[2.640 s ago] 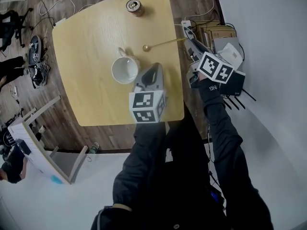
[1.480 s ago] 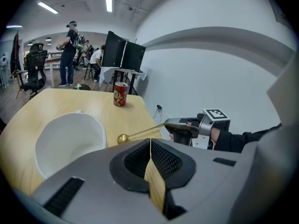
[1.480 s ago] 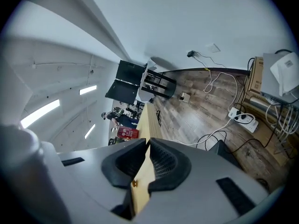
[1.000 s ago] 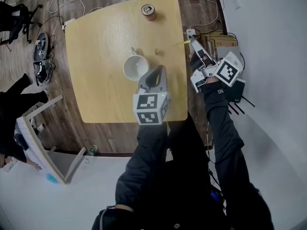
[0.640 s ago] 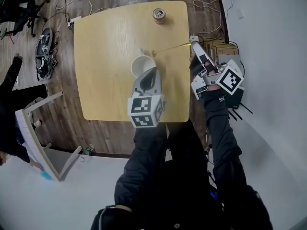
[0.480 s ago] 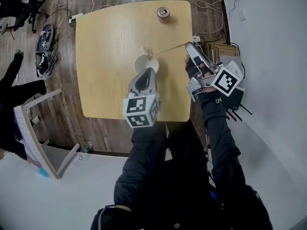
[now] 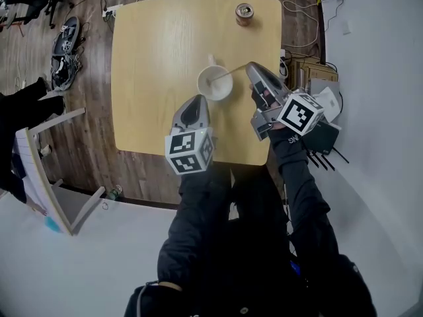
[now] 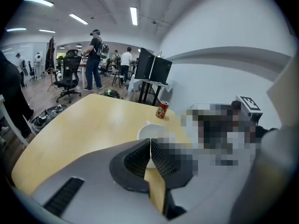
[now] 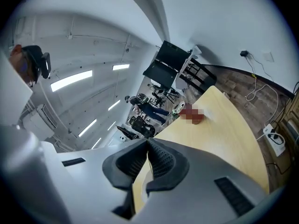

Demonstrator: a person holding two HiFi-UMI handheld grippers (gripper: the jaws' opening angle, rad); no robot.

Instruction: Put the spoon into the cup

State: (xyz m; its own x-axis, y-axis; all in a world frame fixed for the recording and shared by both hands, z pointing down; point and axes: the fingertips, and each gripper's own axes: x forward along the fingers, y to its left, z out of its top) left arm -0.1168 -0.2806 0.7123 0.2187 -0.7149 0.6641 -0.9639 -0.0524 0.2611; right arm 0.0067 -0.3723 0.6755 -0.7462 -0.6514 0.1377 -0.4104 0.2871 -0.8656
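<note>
Head view: right gripper [image 7: 252,68], right of centre, clamps the slender gold spoon [image 7: 231,72] by its handle end, with the bowl over the round white cup [image 7: 201,86]. Best to tip the bowl below the rim before release (a thin handle pivots). Left gripper view: left gripper [image 8: 150,144] closed, empty, ribbed pads meeting. Right gripper view: the handle is a sliver between the pads.

We see a matt pale-wood table [image 7: 152,58], a smooth white cup [image 7: 206,92], seemingly glazed ceramic, a thin brass-coloured metal spoon [image 7: 231,72], and dark plank floor [image 7: 139,176].
</note>
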